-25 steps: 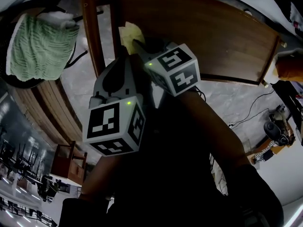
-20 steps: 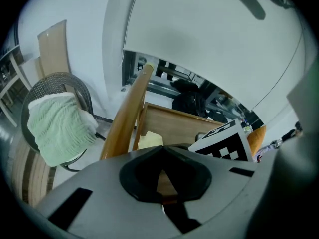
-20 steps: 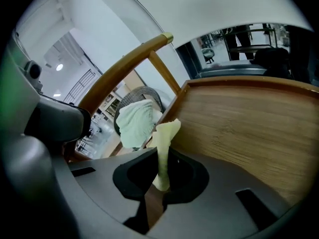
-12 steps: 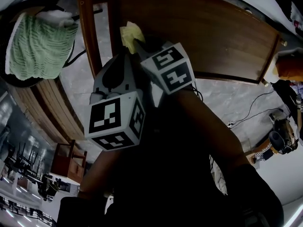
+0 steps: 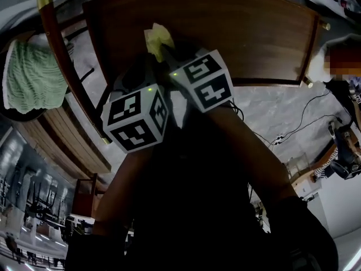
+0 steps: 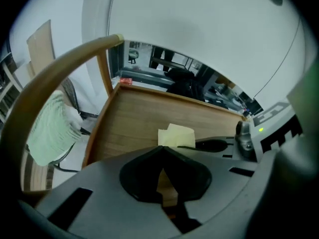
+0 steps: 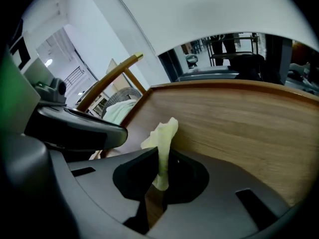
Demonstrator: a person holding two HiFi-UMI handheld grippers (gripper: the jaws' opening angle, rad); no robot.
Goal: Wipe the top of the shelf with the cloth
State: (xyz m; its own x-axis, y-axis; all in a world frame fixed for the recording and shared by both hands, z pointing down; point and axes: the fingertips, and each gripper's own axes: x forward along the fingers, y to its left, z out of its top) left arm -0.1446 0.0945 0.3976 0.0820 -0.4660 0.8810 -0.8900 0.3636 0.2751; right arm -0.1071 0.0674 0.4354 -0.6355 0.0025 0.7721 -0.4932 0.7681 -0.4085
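Observation:
The shelf top (image 5: 237, 33) is a brown wooden board across the upper head view. My right gripper (image 7: 160, 156) is shut on a pale yellow cloth (image 7: 162, 133) that sticks up between its jaws, just above the near left part of the board (image 7: 239, 118). In the head view the cloth (image 5: 158, 37) pokes out ahead of the right marker cube (image 5: 206, 86). My left gripper (image 6: 162, 151) hangs close on the left, jaws shut with nothing in them. From its view the cloth (image 6: 175, 135) sits just ahead on the board (image 6: 134, 123).
A green knitted cloth (image 5: 31, 75) lies draped over a dark chair to the left, beyond a curved wooden rail (image 5: 67, 72). Cables and gear lie on the floor at right (image 5: 338, 151). A person's blurred patch shows at the right edge.
Both grippers have come further over the shelf top, the left cube rising closer to the right one. The cloth stays pinched in the right gripper.

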